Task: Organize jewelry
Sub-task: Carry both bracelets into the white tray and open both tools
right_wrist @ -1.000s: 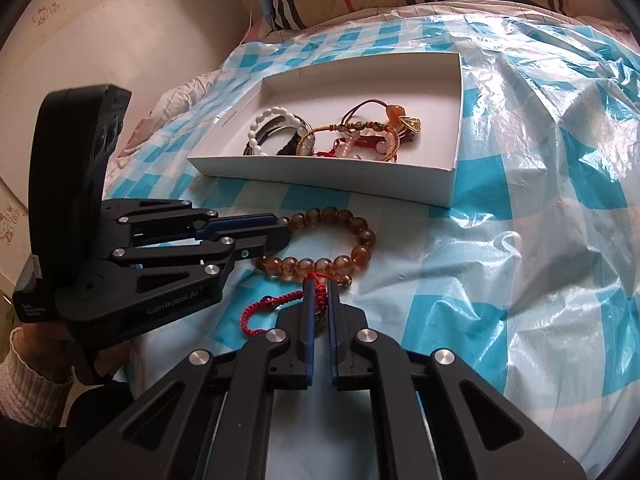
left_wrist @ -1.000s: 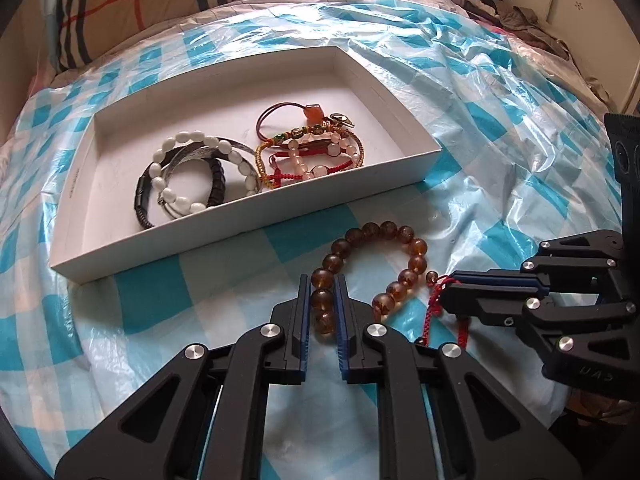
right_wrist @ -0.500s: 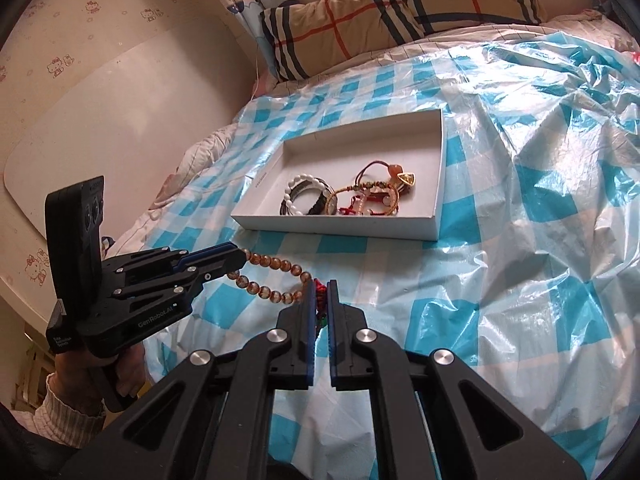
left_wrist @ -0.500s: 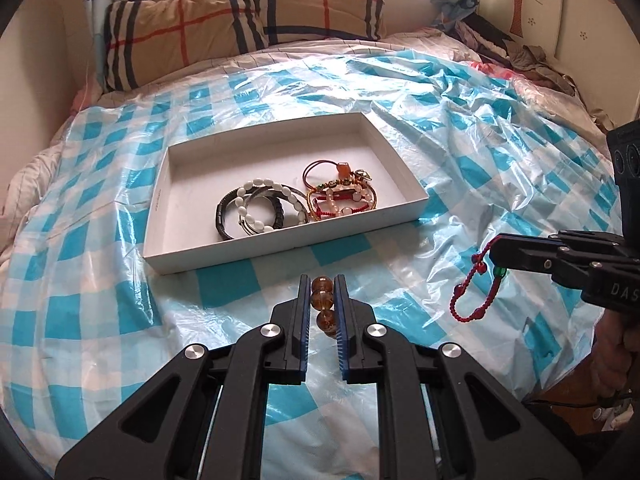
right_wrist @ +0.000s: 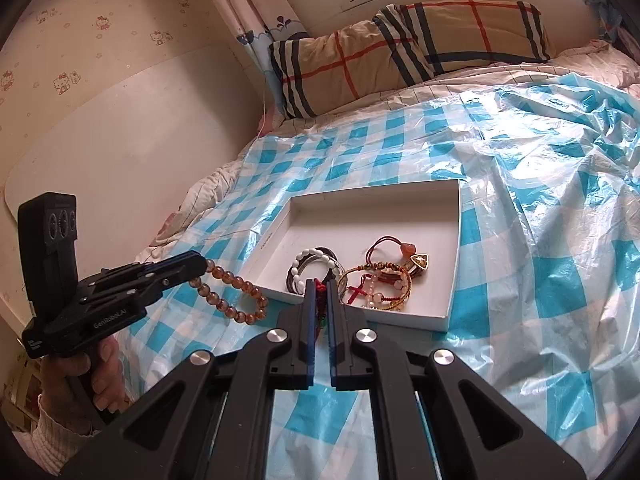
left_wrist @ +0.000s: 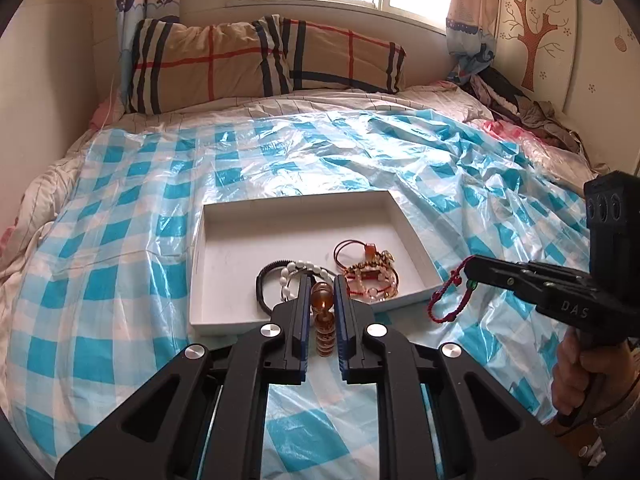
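Both bracelets now hang higher above the blue-checked plastic sheet (left_wrist: 120, 280). The left gripper (left_wrist: 322, 300) clamps the amber-brown bead bracelet (right_wrist: 228, 292); the right gripper (right_wrist: 320, 300) pinches the red braided cord bracelet (left_wrist: 450, 296), largely hidden in its own view, near the shallow white cardboard tray (left_wrist: 240, 240).

White tray (left_wrist: 412, 236) far half bare; bracelet pile (left_wrist: 370, 272) crowds near-right corner.

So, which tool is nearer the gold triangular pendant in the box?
Right, probably. The right tool hovers off the near right corner of the box, by the pendant; the left tool, off its near left corner.
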Tool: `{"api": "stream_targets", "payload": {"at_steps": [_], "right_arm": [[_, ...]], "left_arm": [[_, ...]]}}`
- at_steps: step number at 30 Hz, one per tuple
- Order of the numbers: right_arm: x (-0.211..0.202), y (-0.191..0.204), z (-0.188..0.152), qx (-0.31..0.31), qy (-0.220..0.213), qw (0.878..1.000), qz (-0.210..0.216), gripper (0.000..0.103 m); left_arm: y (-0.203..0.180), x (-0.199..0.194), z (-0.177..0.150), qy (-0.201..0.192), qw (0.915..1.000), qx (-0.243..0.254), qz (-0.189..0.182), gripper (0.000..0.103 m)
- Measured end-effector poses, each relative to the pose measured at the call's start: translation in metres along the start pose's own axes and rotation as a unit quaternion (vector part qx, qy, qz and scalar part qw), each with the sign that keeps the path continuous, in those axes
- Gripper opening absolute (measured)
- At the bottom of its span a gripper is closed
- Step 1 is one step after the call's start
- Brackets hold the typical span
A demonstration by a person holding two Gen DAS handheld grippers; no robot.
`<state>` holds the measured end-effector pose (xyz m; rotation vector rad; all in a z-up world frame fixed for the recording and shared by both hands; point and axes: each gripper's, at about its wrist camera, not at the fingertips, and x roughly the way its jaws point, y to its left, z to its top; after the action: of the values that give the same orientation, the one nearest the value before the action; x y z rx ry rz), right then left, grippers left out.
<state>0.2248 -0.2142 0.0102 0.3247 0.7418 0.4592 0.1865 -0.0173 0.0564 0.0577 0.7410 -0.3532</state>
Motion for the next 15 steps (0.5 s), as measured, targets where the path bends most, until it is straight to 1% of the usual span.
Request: {"api": "stream_targets", "payload": {"at_steps": [4, 9, 11, 13, 14, 15], "right_arm": [[0.019, -0.005, 0.009, 0.002, -0.003, 1.0, 0.0, 0.006], [0.045, -0.013, 0.019, 0.007, -0.004, 1.0, -0.002, 0.006], [0.058, -0.018, 0.02, 0.011, 0.003, 1.0, -0.014, 0.006], [0.072, -0.028, 0.019, 0.021, 0.017, 0.999, -0.029, 0.018], [0.075, -0.032, 0.017, 0.028, 0.018, 0.999, -0.036, 0.029], [0.076, -0.035, 0.016, 0.034, 0.02, 0.998, -0.039, 0.03]], "left_arm": [[-0.001, 0.014, 0.017, -0.01, 0.9999, 0.0, -0.007, 0.01], [-0.001, 0.049, 0.026, -0.007, 0.9995, -0.01, -0.028, 0.011], [0.004, 0.069, 0.026, 0.003, 0.9997, -0.017, -0.019, 0.011], [0.017, 0.092, 0.023, 0.022, 0.9991, -0.035, 0.002, 0.011], [0.024, 0.1, 0.021, 0.034, 0.9983, -0.045, 0.01, 0.011], [0.03, 0.105, 0.017, 0.041, 0.9976, -0.052, 0.016, 0.011]]}}
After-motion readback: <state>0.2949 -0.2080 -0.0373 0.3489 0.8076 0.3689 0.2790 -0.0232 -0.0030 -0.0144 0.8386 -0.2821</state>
